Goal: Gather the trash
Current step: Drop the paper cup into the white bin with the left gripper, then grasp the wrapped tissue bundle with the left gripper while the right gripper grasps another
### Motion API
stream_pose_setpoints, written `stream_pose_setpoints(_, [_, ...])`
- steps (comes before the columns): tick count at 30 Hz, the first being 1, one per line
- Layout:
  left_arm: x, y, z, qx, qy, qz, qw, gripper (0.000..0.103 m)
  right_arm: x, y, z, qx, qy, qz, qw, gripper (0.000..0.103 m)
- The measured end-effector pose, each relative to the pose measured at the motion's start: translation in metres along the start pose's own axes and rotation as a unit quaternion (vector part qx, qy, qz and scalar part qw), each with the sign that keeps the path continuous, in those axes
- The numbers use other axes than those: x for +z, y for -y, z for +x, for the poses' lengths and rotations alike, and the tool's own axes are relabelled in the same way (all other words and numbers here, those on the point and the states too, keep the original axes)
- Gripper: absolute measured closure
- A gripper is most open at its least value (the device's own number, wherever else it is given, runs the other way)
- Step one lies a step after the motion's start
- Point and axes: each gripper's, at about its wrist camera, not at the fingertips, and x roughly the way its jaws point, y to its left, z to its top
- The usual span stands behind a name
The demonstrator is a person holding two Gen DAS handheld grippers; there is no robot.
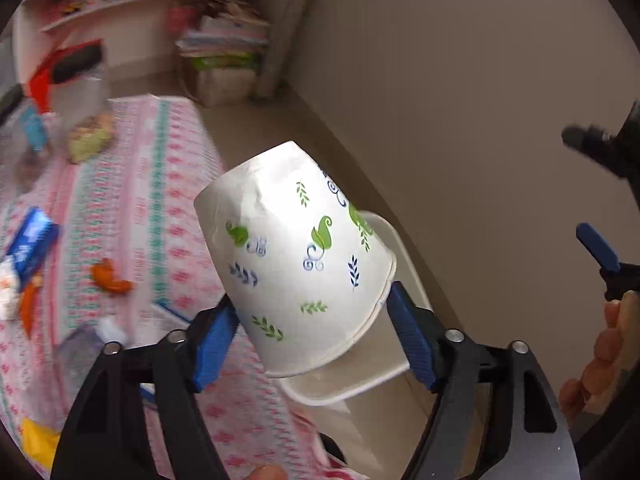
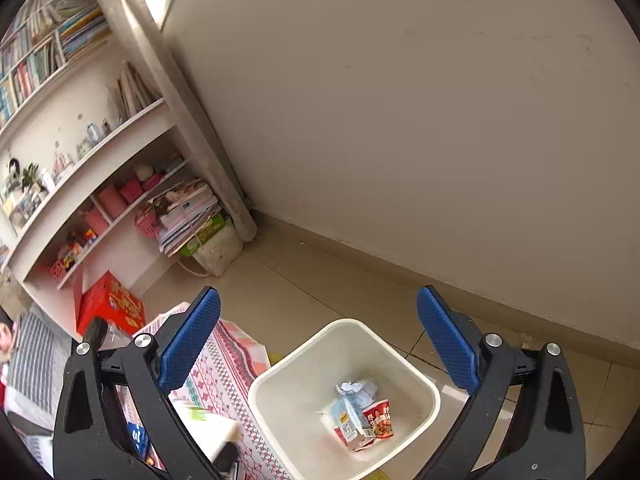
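Left gripper (image 1: 312,336) is pinching a paper cup (image 1: 296,260) between its blue pads, mouth toward the camera and base tilting toward eleven o'clock. Judging from the left wrist view, the hold is sitting low on the rim, so the thin wall could be buckling, and the cup could be slipping out sideways. A white bin (image 1: 384,364) is showing just behind and below the cup, toward five o'clock, only partly under it; a release from this spot is risking the cup clipping the bin's near rim and bouncing onto the floor or back onto the patterned tablecloth (image 1: 168,216).

Right gripper (image 2: 318,340) is hanging with its jaws wide apart and nothing between them, looking down on the same bin (image 2: 280,380) at six o'clock. It is already holding a small carton (image 2: 350,420), a red snack cup (image 2: 380,418) and a crumpled pale wad (image 2: 356,388), all lying on the bottom with plenty of room above.

Farther off on the cloth, at nine to ten o'clock in the left view, more litter is waiting: an orange scrap (image 1: 110,278), a blue wrapper (image 1: 34,246) and a greenish crumpled piece (image 1: 88,142). Motion blur is smearing these, so I cannot tell what they are.
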Motion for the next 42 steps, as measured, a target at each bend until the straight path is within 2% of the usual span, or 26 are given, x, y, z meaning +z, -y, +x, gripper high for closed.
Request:
stream_pose_setpoints(4, [0.001, 0.001, -0.001, 0.004, -0.002, 0.004, 1.0000, 0.029, 0.000, 0.003, 0.000, 0.009, -0.005, 0.009, 1.000, 0.008])
stream_pose_setpoints(8, [0.001, -0.017, -0.017, 0.037, 0.018, 0.006, 0.9991, 0.027, -0.006, -0.016, 0.006, 0.023, -0.020, -0.015, 0.999, 0.008])
stream_pose_setpoints(12, [0.001, -0.048, -0.040, 0.085, 0.038, 0.004, 0.9956, 0.026, -0.020, -0.045, 0.011, 0.044, -0.043, -0.058, 0.996, 0.008])
stream_pose_setpoints(19, [-0.006, -0.125, -0.062, 0.160, 0.031, -0.033, 0.9861, 0.025, -0.058, -0.108, 0.017, 0.070, -0.082, -0.154, 0.982, 0.008])
stream_pose_setpoints(28, [-0.018, -0.248, -0.086, 0.257, 0.001, -0.100, 0.9611, 0.025, -0.110, -0.172, 0.027, 0.089, -0.127, -0.249, 0.956, 0.007])
stream_pose_setpoints(33, [-0.022, -0.317, -0.097, 0.287, -0.019, -0.144, 0.9469, 0.025, -0.142, -0.203, 0.037, 0.105, -0.164, -0.281, 0.940, 0.007])
stream_pose_setpoints(36, [-0.028, -0.352, -0.095, 0.285, -0.033, -0.177, 0.9414, 0.025, -0.161, -0.219, 0.042, 0.114, -0.182, -0.299, 0.930, 0.007])
stream_pose_setpoints(40, [-0.036, -0.375, -0.085, 0.277, -0.054, -0.186, 0.9412, 0.026, -0.182, -0.237, 0.046, 0.121, -0.200, -0.319, 0.918, 0.007])
stream_pose_setpoints(42, [-0.039, -0.380, -0.076, 0.275, -0.067, -0.180, 0.9422, 0.026, -0.195, -0.248, 0.049, 0.131, -0.217, -0.332, 0.909, 0.007])
